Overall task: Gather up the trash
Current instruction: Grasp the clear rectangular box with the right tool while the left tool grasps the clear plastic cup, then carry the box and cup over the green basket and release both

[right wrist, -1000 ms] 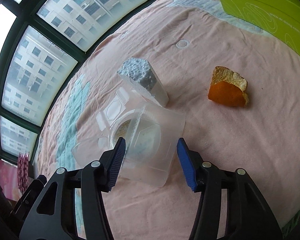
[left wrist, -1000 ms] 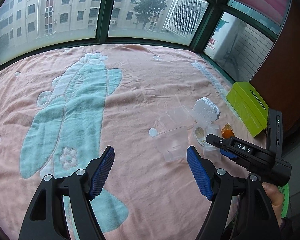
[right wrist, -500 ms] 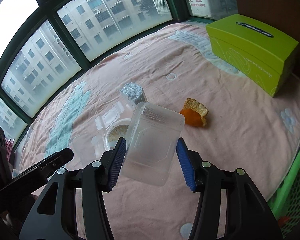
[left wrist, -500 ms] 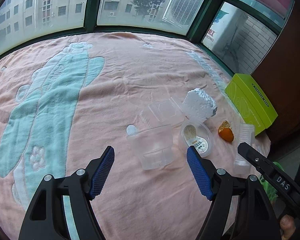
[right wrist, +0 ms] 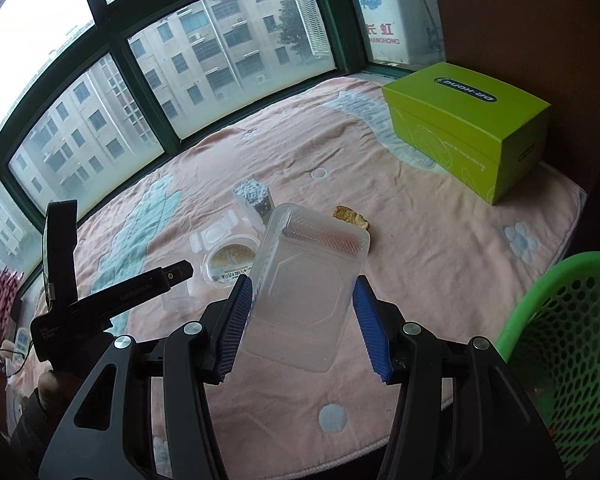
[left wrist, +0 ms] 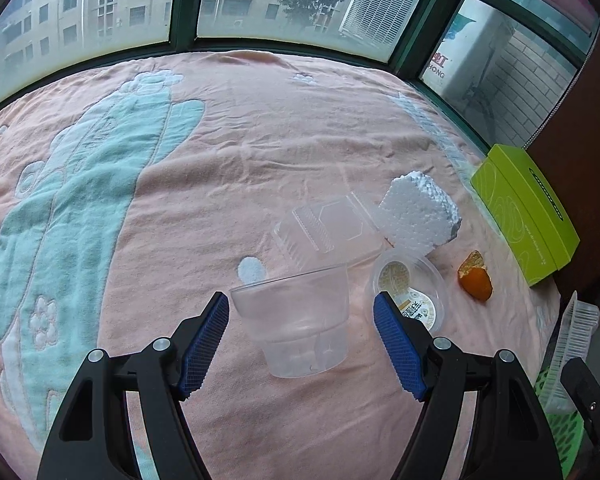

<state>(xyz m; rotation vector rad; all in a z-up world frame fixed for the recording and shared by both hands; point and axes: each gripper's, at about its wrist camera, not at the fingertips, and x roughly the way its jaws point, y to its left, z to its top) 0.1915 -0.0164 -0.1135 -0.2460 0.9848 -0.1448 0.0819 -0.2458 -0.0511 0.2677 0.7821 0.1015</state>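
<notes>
My right gripper (right wrist: 302, 326) is shut on a clear plastic clamshell box (right wrist: 310, 280) and holds it above the pink blanket, left of the green mesh basket (right wrist: 556, 356). The held box also shows edge-on in the left wrist view (left wrist: 572, 344). My left gripper (left wrist: 300, 344) is open, its fingers either side of a clear plastic cup (left wrist: 296, 320) that lies on the blanket. Beyond the cup lie a clear flat tray (left wrist: 328, 228), a white foam block (left wrist: 418, 212), a round lidded cup (left wrist: 410, 288) and an orange peel (left wrist: 476, 278).
A green cardboard box (right wrist: 466, 124) stands at the blanket's far right edge by the brown wall. Windows run along the back of the pink blanket (left wrist: 260, 128). The basket stands off the blanket's front right edge.
My right gripper has closed on the clamshell box, lifted it off the blanket and drawn back toward the basket. My left gripper has moved in around the clear cup.
</notes>
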